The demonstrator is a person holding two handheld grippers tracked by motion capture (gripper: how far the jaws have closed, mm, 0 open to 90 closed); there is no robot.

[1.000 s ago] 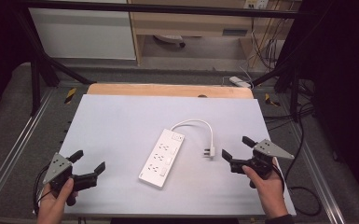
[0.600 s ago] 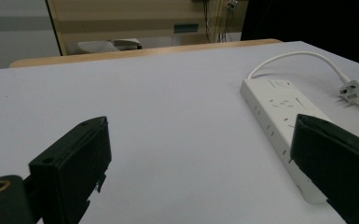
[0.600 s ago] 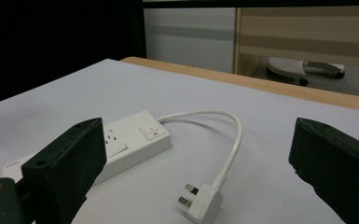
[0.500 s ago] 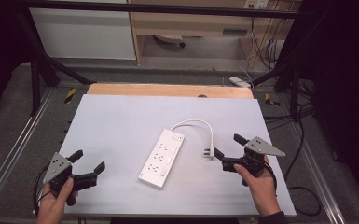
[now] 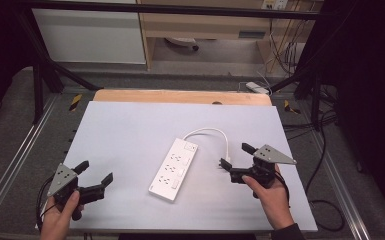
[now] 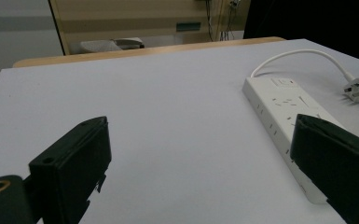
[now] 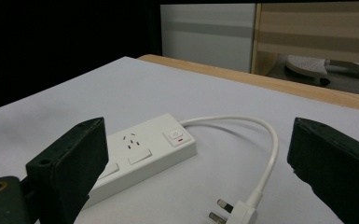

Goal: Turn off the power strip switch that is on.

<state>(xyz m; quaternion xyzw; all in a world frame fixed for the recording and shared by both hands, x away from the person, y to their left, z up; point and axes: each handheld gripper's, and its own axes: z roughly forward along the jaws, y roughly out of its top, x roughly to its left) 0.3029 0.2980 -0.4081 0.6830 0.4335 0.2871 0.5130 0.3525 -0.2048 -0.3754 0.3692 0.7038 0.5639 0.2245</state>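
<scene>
A white power strip [image 5: 174, 169] lies at an angle in the middle of the pale table [image 5: 130, 125]. Its short white cable [image 5: 207, 131] loops back to a plug [image 5: 226, 159] on the table to the right of the strip. My right gripper [image 5: 234, 155] is open, its jaws spread either side of the plug, just above the table. The right gripper view shows the plug [image 7: 238, 212] low between the jaws, with the strip [image 7: 140, 151] beyond. Near the front left corner my left gripper [image 5: 95, 172] is open and holds nothing. The strip [image 6: 289, 107] lies ahead to its right.
A wooden board [image 5: 180, 96] runs along the table's far edge. Metal frame rails [image 5: 20, 150] flank both sides. Loose cables [image 5: 325, 200] lie on the floor at the right. A white cabinet [image 5: 90, 35] and shelving stand behind.
My right gripper has moved left across the table, up to the plug. The left gripper and the power strip have stayed put.
</scene>
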